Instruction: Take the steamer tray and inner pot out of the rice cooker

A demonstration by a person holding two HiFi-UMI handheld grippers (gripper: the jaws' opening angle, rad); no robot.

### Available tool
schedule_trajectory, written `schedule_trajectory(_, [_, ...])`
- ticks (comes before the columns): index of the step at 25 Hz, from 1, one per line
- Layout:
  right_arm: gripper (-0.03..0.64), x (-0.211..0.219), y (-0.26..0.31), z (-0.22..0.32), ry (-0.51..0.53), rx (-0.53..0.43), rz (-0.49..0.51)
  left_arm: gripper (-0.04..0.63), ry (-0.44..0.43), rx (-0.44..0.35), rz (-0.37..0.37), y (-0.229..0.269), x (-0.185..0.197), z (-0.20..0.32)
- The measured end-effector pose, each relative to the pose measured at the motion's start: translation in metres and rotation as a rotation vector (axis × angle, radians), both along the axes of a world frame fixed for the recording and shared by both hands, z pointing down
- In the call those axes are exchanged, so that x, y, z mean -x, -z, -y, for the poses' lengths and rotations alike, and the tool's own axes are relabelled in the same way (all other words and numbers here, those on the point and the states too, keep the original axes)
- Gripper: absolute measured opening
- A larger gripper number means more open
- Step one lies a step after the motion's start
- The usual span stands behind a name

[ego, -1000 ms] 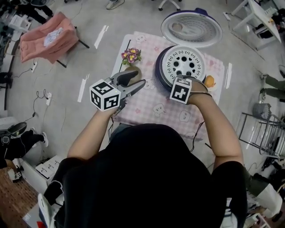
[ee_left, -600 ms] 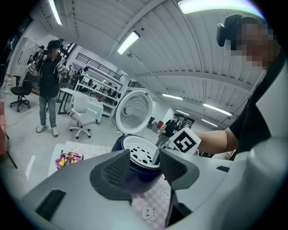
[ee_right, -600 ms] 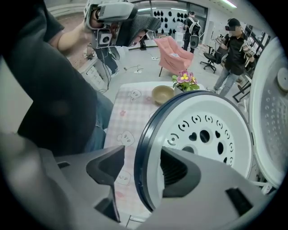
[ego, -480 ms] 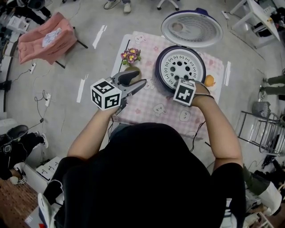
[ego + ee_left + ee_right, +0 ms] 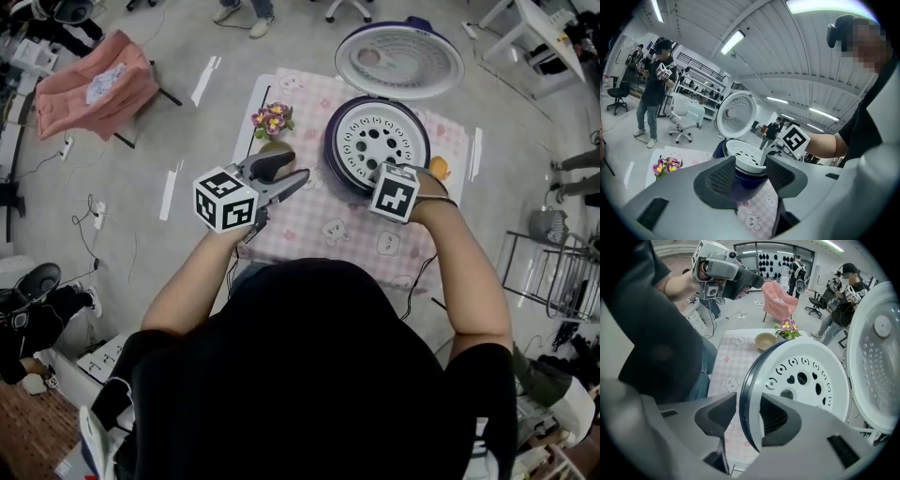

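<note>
The dark blue rice cooker (image 5: pixel 330 141) stands on the small table with its lid (image 5: pixel 401 61) swung open at the back. The white perforated steamer tray (image 5: pixel 380 136) sits in its top. My right gripper (image 5: pixel 384 180) points down at the cooker's near rim. Its jaws have just been closing and straddle the dark rim and tray wall (image 5: pixel 806 380). The inner pad lies by the tray wall and a gap shows at the outer pad. My left gripper (image 5: pixel 289 167) hovers open and empty left of the cooker (image 5: pixel 719 150), aimed at the tray (image 5: pixel 745 157). The inner pot is hidden.
On the pink checked tablecloth (image 5: pixel 319 230) are a small pot of flowers (image 5: pixel 273 119), a tan bowl (image 5: pixel 274 148) partly under my left gripper, and an orange object (image 5: pixel 441 170) right of the cooker. A pink chair (image 5: pixel 89 80) stands far left, a wire rack (image 5: pixel 553 281) at right.
The right gripper's marker cube has shifted slightly right along the cooker's near rim. The left gripper has stayed where it was.
</note>
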State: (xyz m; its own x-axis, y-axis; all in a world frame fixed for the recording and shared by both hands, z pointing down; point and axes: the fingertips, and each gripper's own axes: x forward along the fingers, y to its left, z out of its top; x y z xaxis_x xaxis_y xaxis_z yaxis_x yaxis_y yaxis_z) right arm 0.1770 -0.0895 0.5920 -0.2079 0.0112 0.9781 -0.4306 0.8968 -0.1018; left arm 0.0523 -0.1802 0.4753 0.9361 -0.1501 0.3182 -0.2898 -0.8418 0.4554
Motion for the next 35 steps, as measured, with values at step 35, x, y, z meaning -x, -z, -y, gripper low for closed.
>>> schedule_trajectory(35, [0.035, -0.009, 0.03, 0.009, -0.017, -0.16, -0.074, 0.21, -0.059, -0.002, -0.011, 0.006, 0.004, -0.006])
